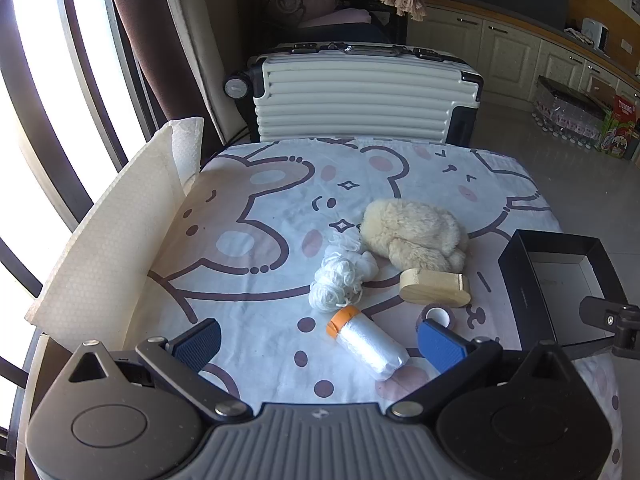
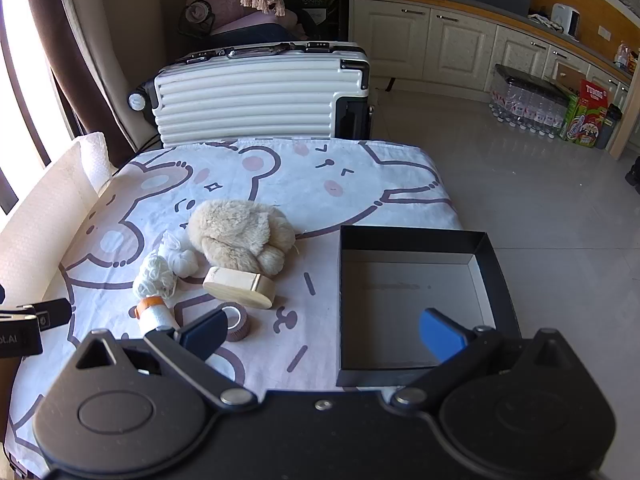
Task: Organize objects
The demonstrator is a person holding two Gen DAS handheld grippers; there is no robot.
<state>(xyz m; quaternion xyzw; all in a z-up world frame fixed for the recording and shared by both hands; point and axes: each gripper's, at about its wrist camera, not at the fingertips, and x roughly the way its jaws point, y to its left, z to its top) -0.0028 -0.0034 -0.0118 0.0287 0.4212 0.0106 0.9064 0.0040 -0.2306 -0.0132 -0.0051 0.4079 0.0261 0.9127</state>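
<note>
A cream plush toy (image 1: 414, 240) (image 2: 240, 238), a bundle of white yarn (image 1: 340, 278) (image 2: 158, 274), an oval wooden block (image 1: 434, 288) (image 2: 240, 288), a tape roll (image 1: 436, 314) (image 2: 238, 320) and a clear roll with an orange cap (image 1: 366, 342) (image 2: 154, 312) lie together on the cartoon-print cloth (image 1: 260, 280) (image 2: 300, 184). An empty black box (image 1: 560, 284) (image 2: 408, 304) sits at the right. My left gripper (image 1: 320, 344) hovers open above the capped roll. My right gripper (image 2: 322, 334) is open over the box's near left wall.
A white ribbed suitcase (image 1: 360, 92) (image 2: 256, 92) stands behind the table. White foam sheeting (image 1: 104, 232) (image 2: 48, 200) rises along the left edge by the window and curtain. Tiled floor, cabinets (image 2: 440, 40) and a pack of bottles (image 2: 528, 100) are to the right.
</note>
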